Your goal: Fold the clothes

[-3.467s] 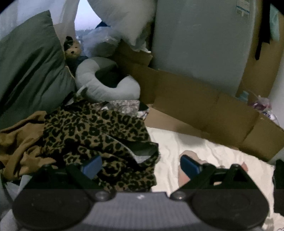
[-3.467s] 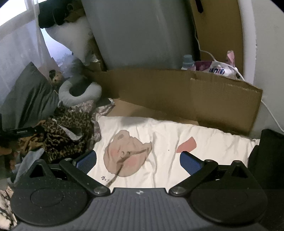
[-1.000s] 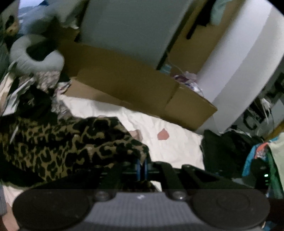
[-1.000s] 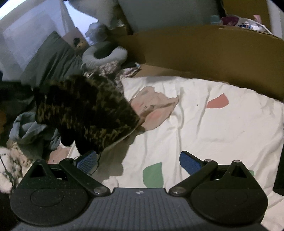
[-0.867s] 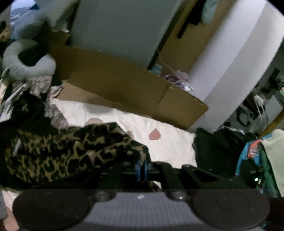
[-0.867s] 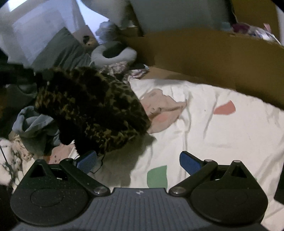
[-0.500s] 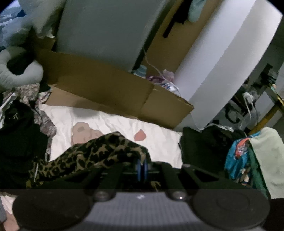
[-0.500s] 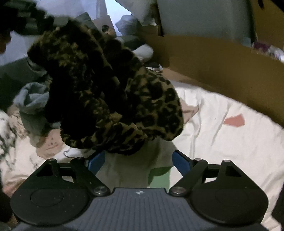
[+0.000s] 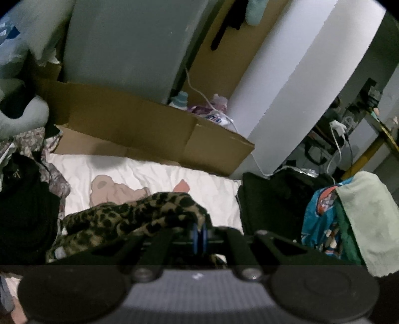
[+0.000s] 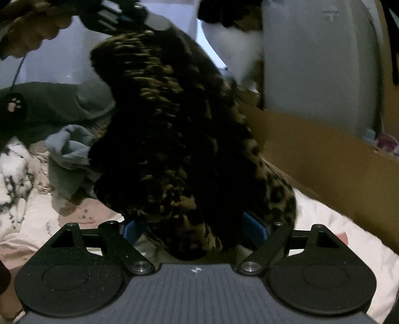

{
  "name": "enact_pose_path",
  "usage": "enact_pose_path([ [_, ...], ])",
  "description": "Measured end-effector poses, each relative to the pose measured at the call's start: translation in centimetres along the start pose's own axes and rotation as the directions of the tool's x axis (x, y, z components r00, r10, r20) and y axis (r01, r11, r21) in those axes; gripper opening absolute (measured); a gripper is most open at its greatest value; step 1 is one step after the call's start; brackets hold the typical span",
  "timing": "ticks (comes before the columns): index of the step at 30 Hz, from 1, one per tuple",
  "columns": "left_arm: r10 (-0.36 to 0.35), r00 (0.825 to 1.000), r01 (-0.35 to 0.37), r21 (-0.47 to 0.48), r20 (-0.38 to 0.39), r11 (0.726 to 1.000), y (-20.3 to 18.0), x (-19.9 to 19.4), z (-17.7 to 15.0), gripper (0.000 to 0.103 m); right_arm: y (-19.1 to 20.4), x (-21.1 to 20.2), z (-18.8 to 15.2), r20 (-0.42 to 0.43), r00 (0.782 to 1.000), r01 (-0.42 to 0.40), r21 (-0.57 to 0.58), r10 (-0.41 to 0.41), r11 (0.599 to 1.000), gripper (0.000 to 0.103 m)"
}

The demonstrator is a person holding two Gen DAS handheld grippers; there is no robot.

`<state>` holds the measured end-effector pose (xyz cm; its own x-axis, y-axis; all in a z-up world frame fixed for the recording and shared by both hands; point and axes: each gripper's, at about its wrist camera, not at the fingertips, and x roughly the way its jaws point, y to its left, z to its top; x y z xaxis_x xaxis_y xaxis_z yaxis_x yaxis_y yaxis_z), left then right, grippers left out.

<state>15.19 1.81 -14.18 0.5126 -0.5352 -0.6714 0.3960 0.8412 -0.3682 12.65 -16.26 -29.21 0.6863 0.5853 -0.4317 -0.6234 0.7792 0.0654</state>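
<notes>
A leopard-print garment [image 9: 139, 214] trails left from my left gripper [image 9: 199, 236], which is shut on its edge above the white sheet. In the right wrist view the same garment [image 10: 174, 124] hangs as a dark bunch from the left gripper [image 10: 129, 15], high at the top left in a person's hand [image 10: 32, 27]. My right gripper [image 10: 193, 229] stands wide beneath it. The garment's lower end dangles between the blue pads [image 10: 131, 230]. I see neither pad pressing on the cloth, though fabric partly covers the right one.
A printed white sheet [image 9: 139, 172] covers the bed, with a cardboard wall [image 9: 149, 129] behind it. A black bag [image 9: 274, 199] and blue and green clothes [image 9: 349, 211] lie to the right. Loose clothes [image 10: 69, 154] and a grey pillow [image 10: 62, 99] are piled at the left.
The left gripper has risen with the leopard garment, lifting it off the sheet. The right gripper's jaws have narrowed a little and moved in under the hanging garment, which now fills its view.
</notes>
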Motion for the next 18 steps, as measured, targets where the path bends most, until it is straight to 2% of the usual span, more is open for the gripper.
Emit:
enact_pose_path([
  [3,0.010,1.000,-0.010,0.005,-0.004,1.000,-1.1,-0.7,0.5,0.004,-0.4,-0.5,0.4,0.032,0.998,-0.059,0.030,0.058,0.998,0.085],
  [7,0.015,1.000,-0.014,0.022,-0.005,1.000,-2.9,-1.7,1.1,0.004,-0.8,-1.3,0.9,0.067,0.990,-0.132,0.062,0.128,0.989,0.077],
  [9,0.013,1.000,-0.013,0.034,-0.002,0.999,-3.9,-2.2,1.5,0.004,-1.1,-1.7,1.3,0.087,0.984,-0.161,0.097,0.153,0.982,0.077],
  [14,0.007,1.000,-0.007,0.076,0.009,0.997,-6.5,-4.0,2.3,0.004,-1.9,-3.1,2.5,0.160,0.961,-0.248,0.123,0.228,0.961,0.074],
  [15,0.007,1.000,-0.008,0.082,0.011,0.997,-6.9,-4.3,2.5,0.004,-1.9,-3.4,2.6,0.173,0.956,-0.260,0.120,0.238,0.958,0.070],
  [18,0.008,1.000,-0.009,0.097,0.015,0.995,-7.9,-4.9,2.9,0.004,-2.2,-3.7,3.2,0.185,0.939,-0.317,0.145,0.289,0.937,0.046],
])
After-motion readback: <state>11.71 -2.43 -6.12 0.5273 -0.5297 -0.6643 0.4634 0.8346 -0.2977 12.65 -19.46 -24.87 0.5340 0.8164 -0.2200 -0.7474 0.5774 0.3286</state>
